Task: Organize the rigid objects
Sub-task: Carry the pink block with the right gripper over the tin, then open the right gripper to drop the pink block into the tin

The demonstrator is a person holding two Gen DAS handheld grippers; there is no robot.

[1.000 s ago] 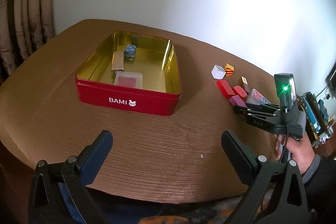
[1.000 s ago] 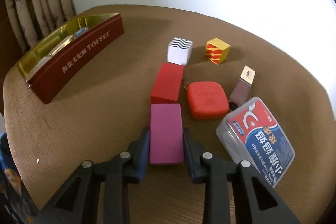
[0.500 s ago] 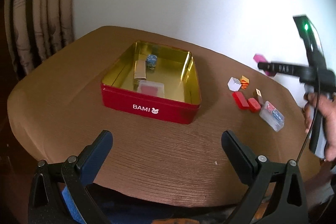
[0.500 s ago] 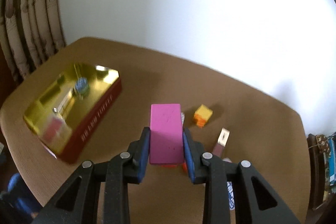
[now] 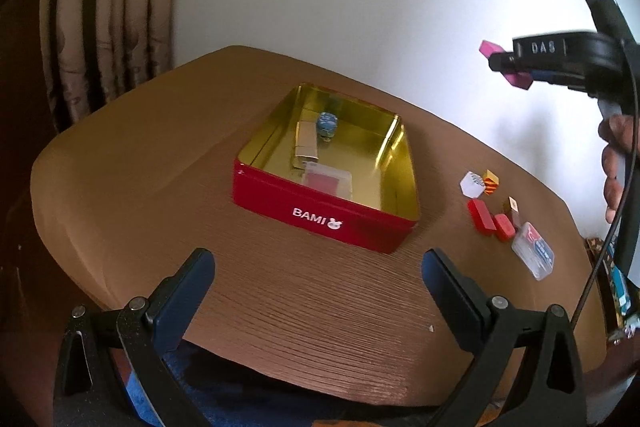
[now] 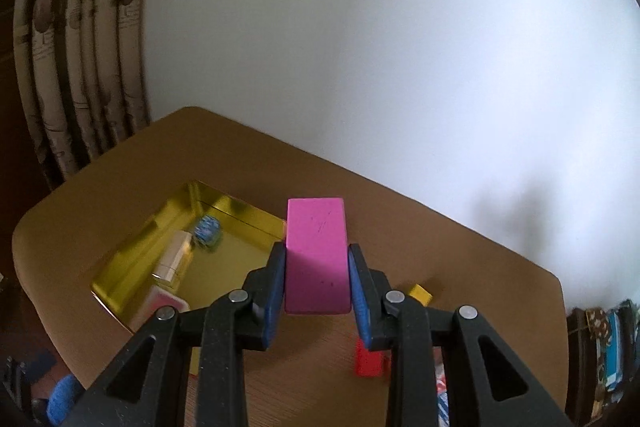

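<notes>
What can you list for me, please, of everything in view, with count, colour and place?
Table: one, brown, under everything.
Tin: one, red outside and gold inside, mid-table, open.
Items in the tin: three; a blue patterned piece, a beige box, a clear case with red inside.
Pink block: one, in the air, clamped in the right gripper.
Loose pieces right of the tin: white cube, yellow-orange cube, red block, red rounded case, small brown piece, clear box with a blue-red label.
Curtain: one, beige patterned, far left.
Left gripper: black, jaws open, empty.
Right gripper: black, jaws shut on the block.
Hand: one, right edge.
</notes>
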